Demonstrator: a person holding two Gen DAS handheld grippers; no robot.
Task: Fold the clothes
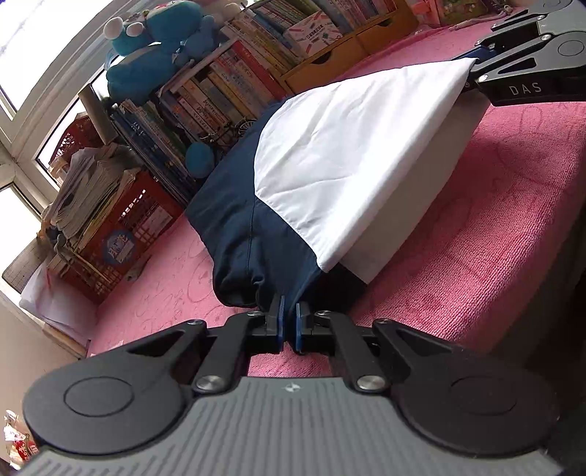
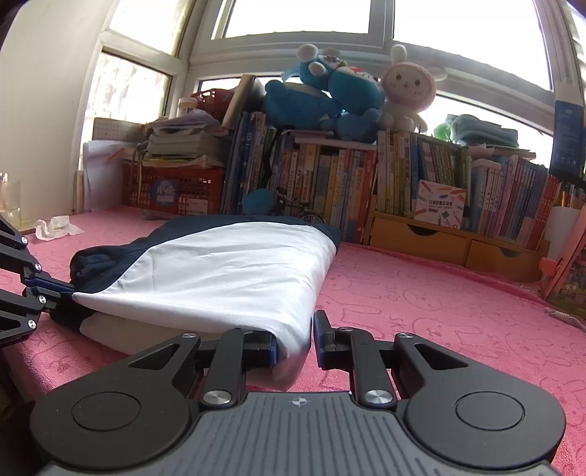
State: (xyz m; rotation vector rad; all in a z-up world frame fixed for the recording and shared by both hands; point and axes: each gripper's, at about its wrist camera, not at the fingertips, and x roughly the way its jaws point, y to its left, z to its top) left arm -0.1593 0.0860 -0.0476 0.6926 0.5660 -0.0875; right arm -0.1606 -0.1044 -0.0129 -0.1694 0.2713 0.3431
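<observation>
Navy-white garment (image 1: 293,175) pinched by left gripper (image 1: 289,324); right gripper (image 2: 295,344) jaws apart

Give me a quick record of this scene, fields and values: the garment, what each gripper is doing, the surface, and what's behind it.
garment: navy and white garment, partly folded, lying on the blanket
left gripper: shut on the navy edge
right gripper: fingers around a white corner, with a gap on one side
surface: pink blanket
background: books, red crate, blue plush, pink rabbit plush, windows
</observation>
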